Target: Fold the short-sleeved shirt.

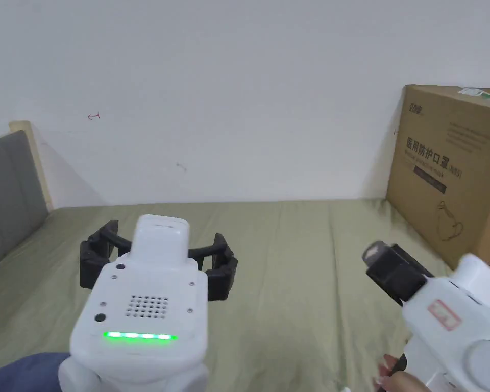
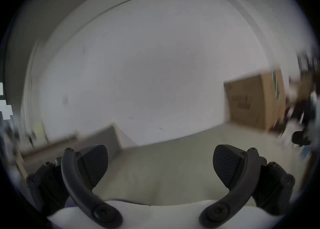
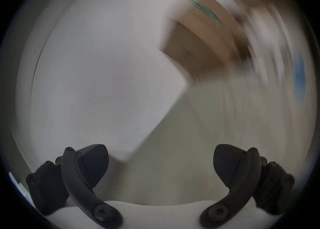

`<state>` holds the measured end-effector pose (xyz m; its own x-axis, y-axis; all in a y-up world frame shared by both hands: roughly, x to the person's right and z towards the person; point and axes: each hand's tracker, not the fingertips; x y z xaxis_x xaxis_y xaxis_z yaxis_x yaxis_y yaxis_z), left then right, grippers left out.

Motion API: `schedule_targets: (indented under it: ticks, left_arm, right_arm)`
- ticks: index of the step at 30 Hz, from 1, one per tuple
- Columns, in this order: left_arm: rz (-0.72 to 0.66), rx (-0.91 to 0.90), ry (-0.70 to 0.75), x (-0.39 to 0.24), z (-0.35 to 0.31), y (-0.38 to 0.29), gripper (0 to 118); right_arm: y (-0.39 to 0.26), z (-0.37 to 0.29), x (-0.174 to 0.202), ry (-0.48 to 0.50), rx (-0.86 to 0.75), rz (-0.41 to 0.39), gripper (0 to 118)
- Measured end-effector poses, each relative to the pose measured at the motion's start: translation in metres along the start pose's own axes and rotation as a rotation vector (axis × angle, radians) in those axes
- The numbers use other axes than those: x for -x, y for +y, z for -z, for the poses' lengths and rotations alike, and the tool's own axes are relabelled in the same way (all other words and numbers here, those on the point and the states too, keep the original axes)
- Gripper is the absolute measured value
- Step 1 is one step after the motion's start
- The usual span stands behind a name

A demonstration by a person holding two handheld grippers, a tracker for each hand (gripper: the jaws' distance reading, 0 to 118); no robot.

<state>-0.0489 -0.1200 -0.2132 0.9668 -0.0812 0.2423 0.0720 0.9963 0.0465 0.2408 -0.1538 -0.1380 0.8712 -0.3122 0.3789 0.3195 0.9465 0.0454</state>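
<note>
A white wall rises behind an olive-green bed, with a cardboard box standing at its right end and a grey headboard at its left. The left gripper hangs over the sheet, jaws spread wide and holding nothing. The right gripper, held by a hand, is likewise spread and empty. The shirt's whereabouts cannot be told; a blue cloth edges the lower left.

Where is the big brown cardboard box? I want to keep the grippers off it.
In the head view the brown cardboard box stands at the far right, on the olive-green sheet against the white wall, just beyond the right gripper.
</note>
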Motion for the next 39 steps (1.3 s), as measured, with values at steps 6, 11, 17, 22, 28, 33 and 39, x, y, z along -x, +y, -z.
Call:
schedule_targets:
  ticks: [6,11,17,22,28,33,39]
  left_arm:
    - [0.049,-0.078,0.025,-0.001,-0.005,-0.007,118]
    - [0.035,-0.069,0.014,-0.002,-0.003,-0.007,118]
    - [0.027,-0.061,-0.007,-0.003,-0.002,-0.009,118]
    - [0.010,-0.052,-0.043,-0.004,-0.002,-0.010,118]
    - [-0.004,-0.036,-0.051,-0.005,-0.001,-0.013,118]
    - [0.009,-0.014,-0.034,-0.004,0.002,-0.016,118]
    - [-0.019,-0.009,-0.026,-0.001,0.004,-0.014,118]
  right_arm:
    - [-0.003,-0.015,0.042,-0.023,-0.138,-0.328,118]
    - [-0.008,-0.015,0.043,-0.026,-0.138,-0.409,118]
    - [-0.009,-0.024,0.042,0.036,-0.170,-0.382,118]
    - [-0.003,-0.026,0.040,0.049,-0.152,-0.341,118]
    - [-0.002,-0.025,0.037,0.040,-0.141,-0.314,118]
    - [-0.005,-0.022,0.036,0.041,-0.094,-0.347,118]
    - [-0.008,-0.022,0.036,0.048,-0.083,-0.343,118]
